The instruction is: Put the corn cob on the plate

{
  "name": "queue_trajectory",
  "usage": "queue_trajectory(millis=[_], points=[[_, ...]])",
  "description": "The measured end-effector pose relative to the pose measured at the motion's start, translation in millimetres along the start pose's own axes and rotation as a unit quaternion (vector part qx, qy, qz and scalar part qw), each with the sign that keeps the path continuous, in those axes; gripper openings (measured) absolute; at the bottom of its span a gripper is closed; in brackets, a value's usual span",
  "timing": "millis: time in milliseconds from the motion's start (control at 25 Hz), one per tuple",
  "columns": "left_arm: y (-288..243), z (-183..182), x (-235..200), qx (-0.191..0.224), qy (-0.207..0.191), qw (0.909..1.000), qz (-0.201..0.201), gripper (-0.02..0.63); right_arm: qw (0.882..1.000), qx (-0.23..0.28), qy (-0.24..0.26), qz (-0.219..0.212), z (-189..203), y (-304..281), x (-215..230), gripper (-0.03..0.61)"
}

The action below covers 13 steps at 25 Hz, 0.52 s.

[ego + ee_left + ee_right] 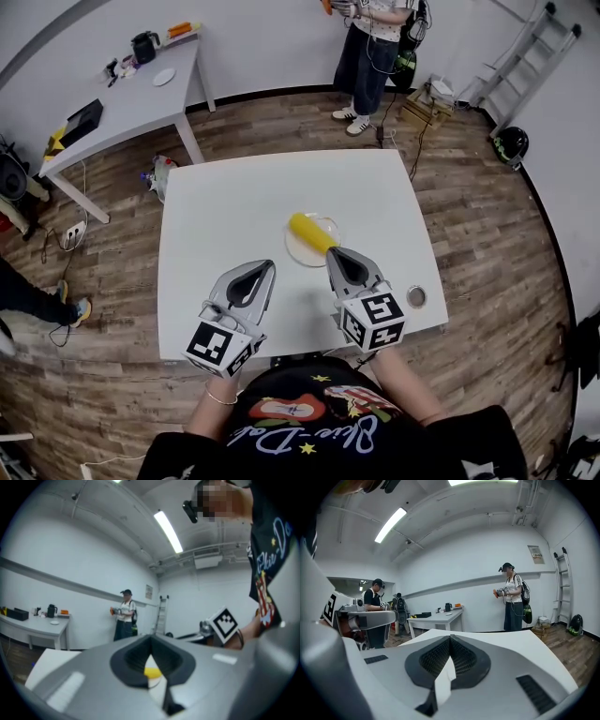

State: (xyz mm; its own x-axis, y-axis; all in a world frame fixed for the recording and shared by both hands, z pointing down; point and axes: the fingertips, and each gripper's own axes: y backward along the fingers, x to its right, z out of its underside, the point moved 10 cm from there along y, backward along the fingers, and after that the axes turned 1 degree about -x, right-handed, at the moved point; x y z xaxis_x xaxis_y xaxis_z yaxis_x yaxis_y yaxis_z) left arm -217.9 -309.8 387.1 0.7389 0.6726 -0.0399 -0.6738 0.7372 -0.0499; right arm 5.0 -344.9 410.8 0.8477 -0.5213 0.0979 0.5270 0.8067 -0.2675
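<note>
The yellow corn cob (pixel 308 232) lies across a pale round plate (pixel 323 254) near the middle of the white table (pixel 225 216). Just behind the plate's near rim, my right gripper (pixel 336 253) is shut and empty, its tips close to the cob's near end. To its left my left gripper (pixel 267 265) hangs over bare tabletop, also shut with nothing held. In the left gripper view the corn cob (pixel 152 671) and the plate (pixel 158 682) show through the gap below the closed left gripper tips (pixel 151 641). The right gripper (pixel 450 637) view shows only white table between its jaws.
A small round lid-like object (pixel 416 296) sits near the table's right front corner. A person (pixel 370 47) stands beyond the far edge. A grey side table (pixel 122 103) with clutter is at far left, a ladder (pixel 525 56) at far right.
</note>
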Motion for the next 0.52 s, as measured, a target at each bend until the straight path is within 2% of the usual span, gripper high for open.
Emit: queue_trajectory(millis=[120, 280, 520], points=[[-4.6, -1.2, 2.3, -0.004, -0.002, 1.0000, -0.002, -0.012, 1.000, -0.002, -0.004, -0.004, -2.3, 1.7, 1.1, 0.012], [2.3, 2.0, 3.8, -0.007, 0.004, 1.0000, -0.004, -0.012, 0.999, 0.002, -0.046, -0.018, -4.2, 8.6, -6.9, 0.014], [6.3, 2.9, 1.9, -0.019, 0.003, 0.9995, -0.025, -0.012, 0.999, 0.008, 0.010, -0.029, -10.9, 4.3, -14.4, 0.012]])
